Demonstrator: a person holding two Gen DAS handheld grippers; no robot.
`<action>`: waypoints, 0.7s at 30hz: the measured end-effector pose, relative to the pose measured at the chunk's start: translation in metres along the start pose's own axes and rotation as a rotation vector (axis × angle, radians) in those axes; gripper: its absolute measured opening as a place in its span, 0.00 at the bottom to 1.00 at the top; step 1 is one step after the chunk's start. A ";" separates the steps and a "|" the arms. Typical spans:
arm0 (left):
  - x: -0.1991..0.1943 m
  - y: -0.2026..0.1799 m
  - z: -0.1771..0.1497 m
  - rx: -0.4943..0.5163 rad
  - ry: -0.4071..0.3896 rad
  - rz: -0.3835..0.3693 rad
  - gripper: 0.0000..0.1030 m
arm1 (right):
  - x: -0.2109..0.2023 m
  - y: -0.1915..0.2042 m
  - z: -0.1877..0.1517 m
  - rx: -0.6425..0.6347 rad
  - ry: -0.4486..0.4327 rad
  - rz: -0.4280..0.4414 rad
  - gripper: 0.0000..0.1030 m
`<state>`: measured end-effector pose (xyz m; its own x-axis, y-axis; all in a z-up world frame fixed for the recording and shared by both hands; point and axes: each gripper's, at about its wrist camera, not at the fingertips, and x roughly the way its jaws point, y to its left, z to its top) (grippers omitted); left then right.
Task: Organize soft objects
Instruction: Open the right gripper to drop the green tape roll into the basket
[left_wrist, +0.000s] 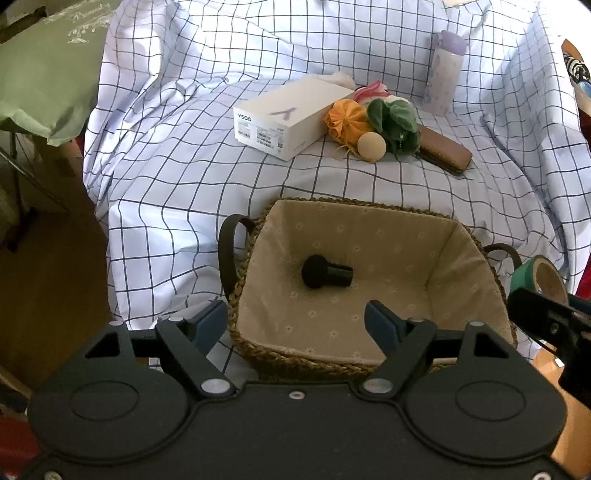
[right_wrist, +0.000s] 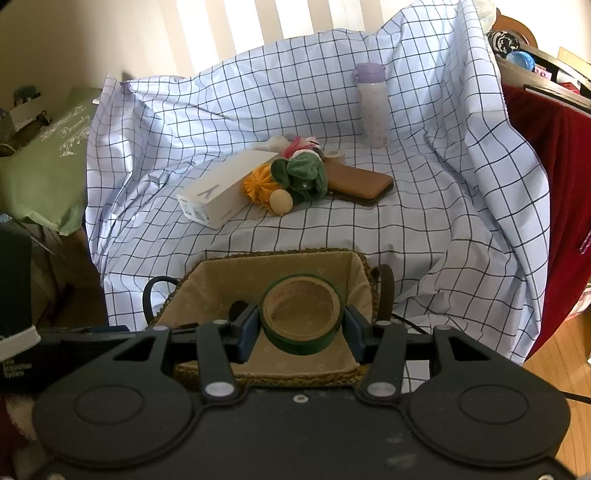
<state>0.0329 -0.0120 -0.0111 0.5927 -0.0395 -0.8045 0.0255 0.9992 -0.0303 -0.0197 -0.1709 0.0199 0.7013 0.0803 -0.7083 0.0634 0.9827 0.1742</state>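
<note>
A woven basket (left_wrist: 258, 236) with a beige lining stands on the checked sheet, and a small black object (left_wrist: 327, 272) lies on its floor. My left gripper (left_wrist: 295, 321) hangs open over the basket's near rim with nothing between its fingers. My right gripper (right_wrist: 301, 328) is shut on a green tape roll (right_wrist: 301, 321), held above the basket (right_wrist: 360, 266). That roll (left_wrist: 541, 278) also shows at the right edge of the left wrist view. Farther back lies a pile: an orange soft toy (left_wrist: 347, 122), a green plush (left_wrist: 395, 122) and a tan ball (left_wrist: 371, 146).
A white box (left_wrist: 288, 118), a brown case (left_wrist: 447, 151) and a lilac bottle (left_wrist: 445, 74) sit on the checked sheet (left_wrist: 166, 221). A green cushion (left_wrist: 44, 74) lies off to the left. Red cloth (right_wrist: 554, 166) hangs at the right, with wooden floor (right_wrist: 569, 354) below.
</note>
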 end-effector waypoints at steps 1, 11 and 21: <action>0.000 0.001 0.000 -0.002 0.001 0.000 0.75 | 0.000 0.000 0.000 0.000 0.002 0.001 0.48; -0.001 0.002 -0.001 -0.004 0.001 0.000 0.75 | -0.001 0.000 -0.001 0.000 0.001 0.003 0.48; -0.001 0.003 -0.001 -0.002 -0.003 0.004 0.75 | 0.000 0.001 -0.002 0.002 0.005 0.001 0.48</action>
<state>0.0317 -0.0093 -0.0109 0.5951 -0.0352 -0.8029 0.0215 0.9994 -0.0279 -0.0208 -0.1694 0.0186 0.6982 0.0821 -0.7112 0.0638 0.9823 0.1760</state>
